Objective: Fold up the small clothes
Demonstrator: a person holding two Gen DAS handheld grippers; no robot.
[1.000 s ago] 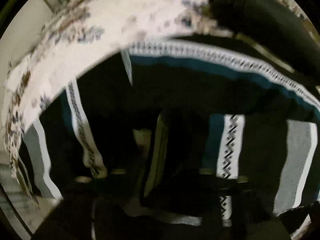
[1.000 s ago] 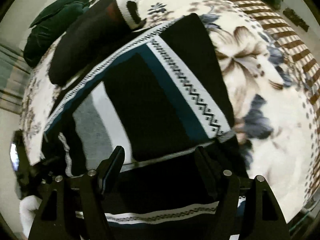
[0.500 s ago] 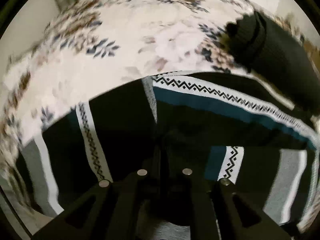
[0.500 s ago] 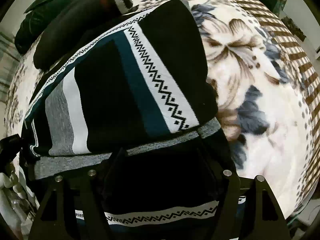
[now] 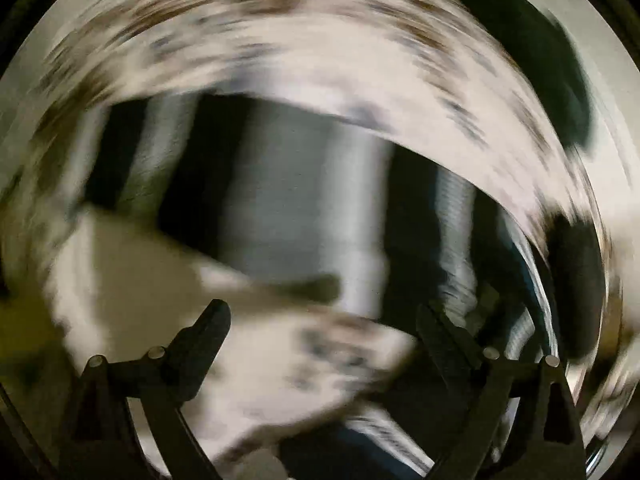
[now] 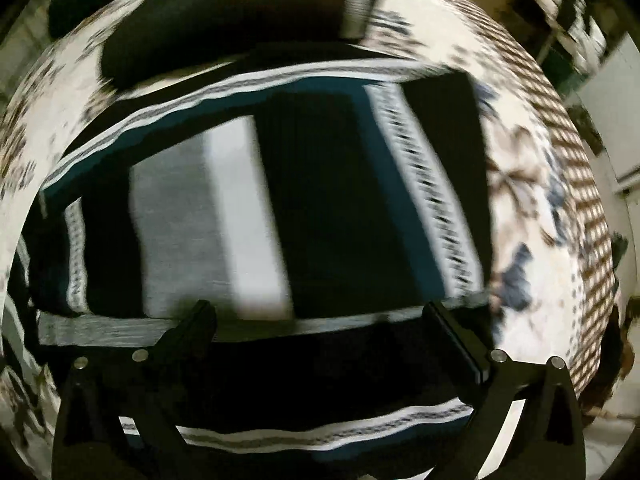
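Left wrist view, badly smeared: the left gripper (image 5: 322, 320) has its fingers spread wide with nothing between them, hovering over the floral bedspread (image 5: 312, 64). The striped garment (image 5: 304, 208) lies ahead, a blur of black, grey and white.

Right wrist view: the right gripper (image 6: 320, 316) is spread wide too, gripping nothing, poised over the garment's near edge. The garment (image 6: 280, 208) lies folded flat on the bedspread (image 6: 532, 184), a black cloth (image 6: 224, 28) just beyond it.
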